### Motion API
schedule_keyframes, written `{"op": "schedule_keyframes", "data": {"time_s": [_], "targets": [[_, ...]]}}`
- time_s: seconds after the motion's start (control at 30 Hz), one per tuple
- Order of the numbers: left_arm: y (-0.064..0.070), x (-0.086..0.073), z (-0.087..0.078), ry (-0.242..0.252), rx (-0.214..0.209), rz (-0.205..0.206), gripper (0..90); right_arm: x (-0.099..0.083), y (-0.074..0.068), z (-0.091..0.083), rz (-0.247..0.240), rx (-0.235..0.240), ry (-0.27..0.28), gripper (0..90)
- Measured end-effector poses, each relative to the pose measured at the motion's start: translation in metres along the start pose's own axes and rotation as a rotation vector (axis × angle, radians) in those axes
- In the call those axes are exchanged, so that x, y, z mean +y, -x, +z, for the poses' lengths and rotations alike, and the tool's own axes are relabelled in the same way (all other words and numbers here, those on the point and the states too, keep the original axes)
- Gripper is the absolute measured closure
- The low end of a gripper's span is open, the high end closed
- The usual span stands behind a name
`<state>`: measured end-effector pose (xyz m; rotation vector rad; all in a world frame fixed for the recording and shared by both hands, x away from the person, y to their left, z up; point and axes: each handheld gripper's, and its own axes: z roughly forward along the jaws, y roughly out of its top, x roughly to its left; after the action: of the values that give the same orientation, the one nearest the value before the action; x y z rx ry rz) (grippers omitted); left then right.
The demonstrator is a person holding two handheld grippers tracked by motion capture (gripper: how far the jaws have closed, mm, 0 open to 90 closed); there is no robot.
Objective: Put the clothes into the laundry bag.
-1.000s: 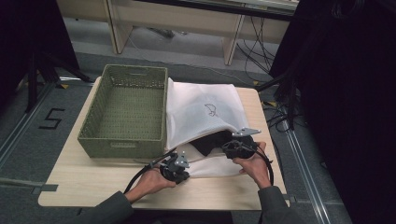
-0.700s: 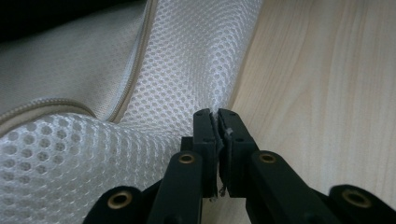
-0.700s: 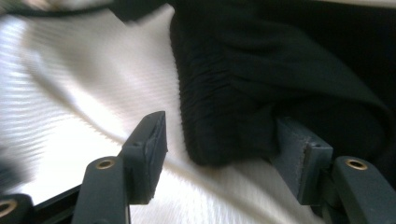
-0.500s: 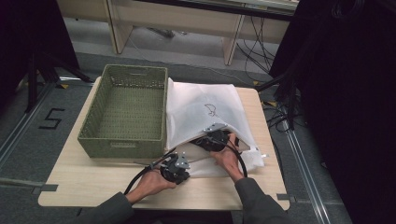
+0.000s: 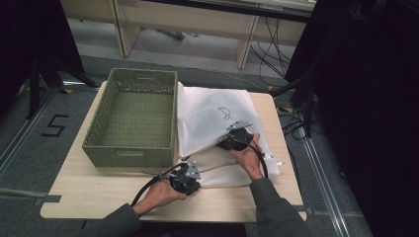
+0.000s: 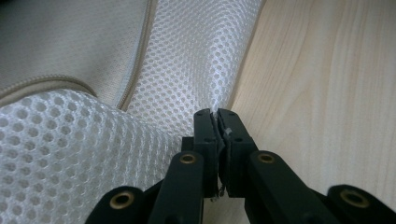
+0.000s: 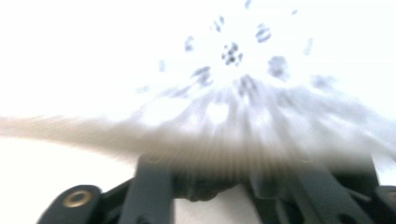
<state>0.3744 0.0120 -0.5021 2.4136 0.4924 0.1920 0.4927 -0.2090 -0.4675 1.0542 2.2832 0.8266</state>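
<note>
High view: a white mesh bag (image 5: 217, 116) lies on the right half of the wooden table (image 5: 89, 197), its left edge rising against the side of the green woven basket (image 5: 133, 118). A beige zipper band runs along the bag's near part, and a small dark drawing sits on its upper face.

Left gripper view puts the left gripper (image 6: 216, 116) at the bag's mesh (image 6: 187, 70) edge, its jaws pressed together with a fold of the white netting pinched between the tips. The beige zipper (image 6: 135, 70) curves away up and to the left, and bare table wood (image 6: 327, 84) lies to the right of the jaws. From above, that left gripper (image 5: 186, 177) sits at the bag's near left corner, just in front of the basket's near wall.

The right gripper (image 5: 236, 138) rests on the bag's near right part, held from behind by the right hand (image 5: 249, 160). Its own camera is blurred: white fabric (image 7: 233, 56) and a beige band cross just over the jaws, hiding the tips, so I cannot tell how far they are parted or whether they hold anything.
</note>
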Motion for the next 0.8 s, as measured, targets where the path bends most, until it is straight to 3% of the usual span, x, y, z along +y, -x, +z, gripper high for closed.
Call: {"op": "schedule_keyframes", "data": {"time_s": [0.07, 0.1, 0.17, 0.33, 0.4, 0.47, 0.53, 0.57, 0.6, 0.63, 0.67, 0.73, 0.8], "targets": [[0.0, 0.0, 0.0, 0.004, 0.007, 0.004, 86.0, -0.002, -0.003, -0.016, 0.045, 0.028, 0.007, 64.0], [0.0, 0.0, 0.0, 0.007, 0.0, 0.005, 85.9, -0.004, -0.003, -0.022, 0.039, 0.026, 0.02, 62.7], [0.001, 0.0, 0.0, 0.004, 0.002, -0.005, 85.4, -0.011, -0.003, -0.036, 0.065, 0.077, 0.022, 60.2], [0.002, 0.0, -0.003, 0.015, 0.003, -0.01, 81.0, -0.015, -0.014, -0.04, 0.058, 0.134, 0.021, 58.1], [0.004, 0.0, -0.012, 0.04, -0.017, -0.056, 73.2, -0.012, -0.019, -0.04, 0.058, 0.163, 0.026, 57.9], [0.01, -0.002, -0.025, 0.12, -0.015, -0.13, 66.6, -0.011, -0.022, -0.042, 0.041, 0.181, 0.023, 57.4], [0.015, -0.006, -0.043, 0.153, 0.001, -0.151, 60.7, -0.009, -0.026, -0.044, 0.021, 0.213, 0.016, 57.4], [0.015, -0.009, -0.051, 0.159, 0.005, -0.147, 59.0, -0.009, -0.031, -0.042, 0.019, 0.202, 0.064, 57.5], [0.016, -0.013, -0.059, 0.163, 0.011, -0.167, 57.3, -0.007, -0.031, -0.045, -0.012, 0.239, 0.047, 57.7], [0.017, -0.019, -0.067, 0.166, 0.028, -0.183, 55.6, -0.006, -0.036, -0.046, -0.009, 0.248, 0.049, 57.8], [0.016, -0.022, -0.072, 0.169, 0.035, -0.176, 53.7, -0.005, -0.041, -0.048, -0.035, 0.266, 0.071, 58.4], [0.014, -0.033, -0.084, 0.17, 0.055, -0.228, 50.8, -0.001, -0.048, -0.053, -0.066, 0.302, 0.062, 59.7], [0.011, -0.039, -0.089, 0.173, 0.07, -0.255, 48.0, 0.005, -0.059, -0.055, -0.089, 0.338, 0.091, 61.5]]}}
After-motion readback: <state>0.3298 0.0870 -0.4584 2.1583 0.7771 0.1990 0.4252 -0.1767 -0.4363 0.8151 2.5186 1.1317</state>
